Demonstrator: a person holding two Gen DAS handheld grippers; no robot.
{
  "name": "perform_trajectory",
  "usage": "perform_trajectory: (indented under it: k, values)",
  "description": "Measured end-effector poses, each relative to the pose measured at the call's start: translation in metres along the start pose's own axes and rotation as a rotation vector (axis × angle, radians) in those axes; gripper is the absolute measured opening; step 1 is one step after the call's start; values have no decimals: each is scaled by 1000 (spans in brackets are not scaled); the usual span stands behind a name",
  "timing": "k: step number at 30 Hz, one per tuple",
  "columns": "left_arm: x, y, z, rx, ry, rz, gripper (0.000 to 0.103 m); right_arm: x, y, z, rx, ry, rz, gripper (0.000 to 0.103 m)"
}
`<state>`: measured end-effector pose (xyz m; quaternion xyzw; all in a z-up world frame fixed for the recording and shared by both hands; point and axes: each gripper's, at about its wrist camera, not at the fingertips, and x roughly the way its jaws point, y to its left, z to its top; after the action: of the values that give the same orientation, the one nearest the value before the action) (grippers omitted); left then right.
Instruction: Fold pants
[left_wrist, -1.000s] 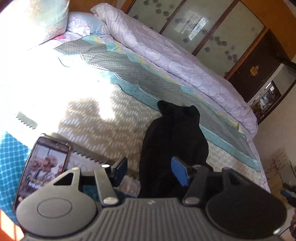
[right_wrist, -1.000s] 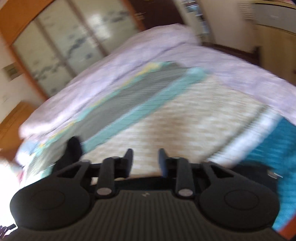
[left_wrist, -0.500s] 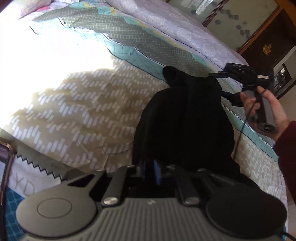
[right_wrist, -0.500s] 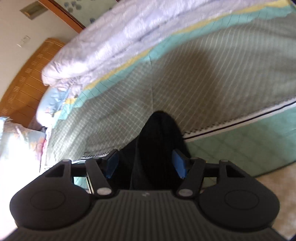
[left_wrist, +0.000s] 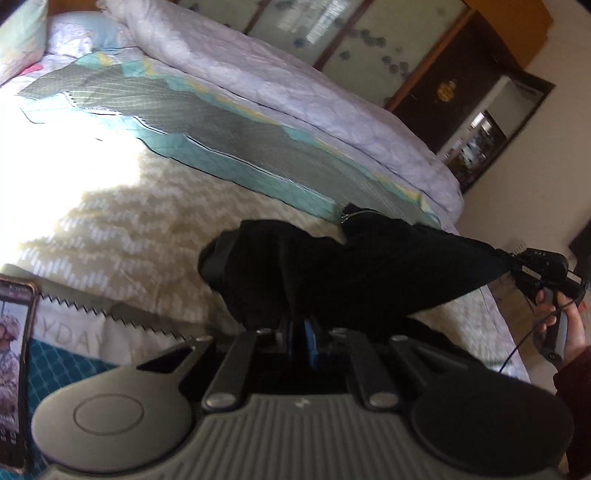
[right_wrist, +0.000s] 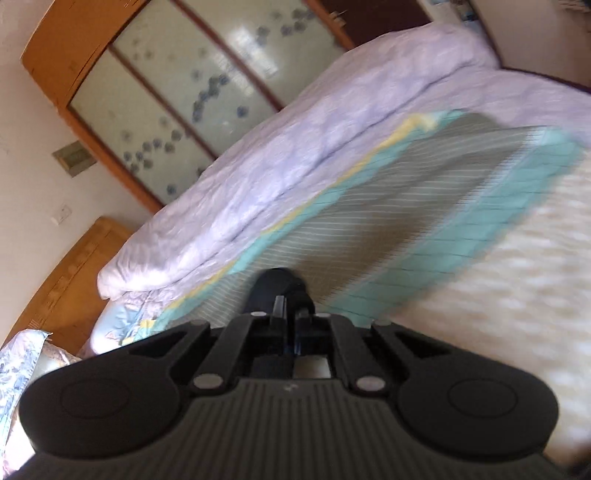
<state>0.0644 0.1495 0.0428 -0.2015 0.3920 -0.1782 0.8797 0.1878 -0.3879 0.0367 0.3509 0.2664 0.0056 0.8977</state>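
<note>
Pants: black pants (left_wrist: 369, 273) were on the patterned bedspread (left_wrist: 122, 236), partly lifted off it, stretched between the two grippers, toward the foot end of the bed.
Left gripper: left gripper (left_wrist: 301, 338) had its jaws squeezed tight, blue pads w/ dark cloth pinched between them at the near edge of the garment.
Right gripper: right gripper (left_wrist: 517, 264) had just clamped down; from the left cam it held a far corner of the fabric, pulled to a taut point. In its own view the jaws (right_wrist: 290, 314) were all but closed w/ a dark bunch of cloth poking out in front.
Hand: person's hand (left_wrist: 565, 325) gripped the right tool's handle, dark red sleeve below it.
Progress: early, I'd say. Both ends grabbed, cloth tensioned, but no neat fold visible yet; a rounded lump at the left end looked bunched rather than folded. Still left, prob: lay it flat, bring one end over the other, smooth.
Long axis: ran roughly across the left cam's view, from the bunched end near mid-frame out to the pinched corner at right. Couldn't tell waist from cuffs; fabric too dark.
Other: phone (left_wrist: 14, 373) lay at the near left on the bed, clear of the pants. Lilac duvet (left_wrist: 295, 88) rolled along the far side, well apart.
</note>
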Motion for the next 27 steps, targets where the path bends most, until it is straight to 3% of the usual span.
perform_trajectory:
  k: [1, 2, 3, 5, 7, 9, 11, 13, 16, 19, 22, 24, 26, 27]
  values:
    - [-1, -11, -11, 37, 40, -7, 6, -32, -19, -13, 6, 6, -34, 9]
    - [1, -21, -22, 73, 82, -6, 6, -56, -36, -29, 7, 26, -80, 19]
    - [4, -30, -33, 109, 126, 0, 7, -74, -52, -49, 8, 67, -146, 39]
    - [9, -43, -53, 166, 206, -1, 10, -94, -84, -92, 17, 188, -300, 56]
    - [4, -48, -62, 196, 229, -13, 12, -114, -111, -126, 42, 226, -418, 55]
    - [-11, -46, -56, 201, 181, -7, 16, -137, -131, -140, 103, 231, -440, 55]
    - [-26, -45, -39, 212, 87, 41, 29, -154, -132, -134, 98, 187, -428, 54]
    - [-33, -52, -24, 258, 7, 100, 55, -154, -115, -110, 10, 132, -414, 54]
    - [-23, -78, -16, 416, -33, 87, 63, -119, -83, -78, -128, 93, -331, 55]
    - [2, -115, -23, 627, -23, 29, 77, -43, -56, -41, -243, 112, -249, 55]
    - [33, -140, -40, 802, 6, -3, 80, 49, -30, -21, -379, 217, -187, 57]
    - [54, -144, -43, 829, 60, 0, 80, 106, -22, -14, -421, 289, -182, 64]
    - [73, -137, -48, 810, 131, 0, 71, 151, -21, -16, -448, 344, -217, 66]
    - [82, -133, -48, 799, 171, 5, 42, 161, -22, -22, -467, 357, -257, 67]
